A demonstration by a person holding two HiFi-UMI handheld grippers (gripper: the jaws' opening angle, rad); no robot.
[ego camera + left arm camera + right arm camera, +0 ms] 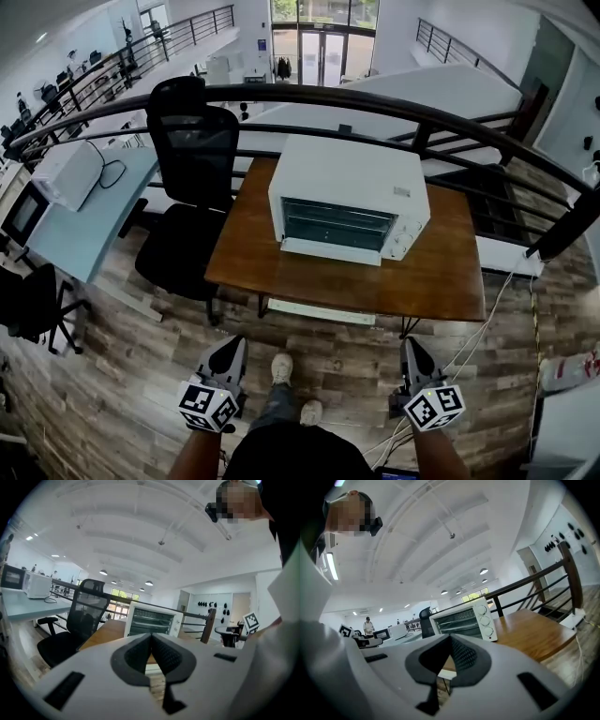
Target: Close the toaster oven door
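Plainly the approach has not begun: the toaster oven (pixel 349 197) sits at the centre of the head view, on the wooden table (pixel 417 281), with its glass front and rack bars turned toward the person. It is well apart from both tools. That facing makes sense, since the door is the part to be reached, and it leaves the front free of obstruction.

A narrow white lip runs along the bottom of the oven's front. Whether that is the lowered door seen edge-on or just the lower frame, I cannot tell from these views.

The left gripper (pixel 232 347) hangs at the lower left of the head view and the right gripper (pixel 411 345) at the lower right, either side of the person's shoes (pixel 281 367). Both are carried low over the plank floor. This looks like a resting carry while the person stands back from the table.

In the left gripper view the 2 dark pads (pixel 164 654) meet with nothing between them. The oven shows small beyond them, just right of the black office chair (pixel 86 616). The right gripper view shows the same: pads (pixel 461 654) pressed together and empty, with the oven's 3 knobs (pixel 486 619) above them in mid-frame.

Jaws held together suit a push with the tips more than a grasp, so the next move is probably stepping in and raising 1 tool to the door.
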